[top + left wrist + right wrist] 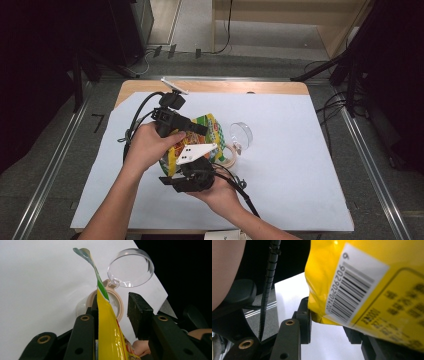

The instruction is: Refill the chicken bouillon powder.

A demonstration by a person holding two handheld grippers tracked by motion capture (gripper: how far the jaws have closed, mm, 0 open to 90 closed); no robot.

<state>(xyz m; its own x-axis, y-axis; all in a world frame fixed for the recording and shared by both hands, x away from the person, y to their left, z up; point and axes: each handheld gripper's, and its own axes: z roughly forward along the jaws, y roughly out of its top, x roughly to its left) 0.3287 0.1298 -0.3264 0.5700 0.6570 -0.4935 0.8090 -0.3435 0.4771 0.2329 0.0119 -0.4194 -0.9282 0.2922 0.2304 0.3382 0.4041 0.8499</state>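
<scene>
Both grippers have the yellow snack bag (212, 131) lifted at table centre: left gripper (113, 312) part-open around its torn top, right gripper (328, 322) clamping the bottom. Open jar (110, 305) waits at twelve o'clock, pouring not begun.

both forearms come in from the near edge of the table and meet over its middle, bare to the elbow. the left hand (147, 145) is wrapped around the left gripper (197, 129), which points level toward the right, its jaws parted in the left gripper view. the right hand (220, 192) cups the right gripper (170, 181) from below, palm up, pointing left, just beneath the other; whether its jaws press on anything i cannot tell.
</scene>
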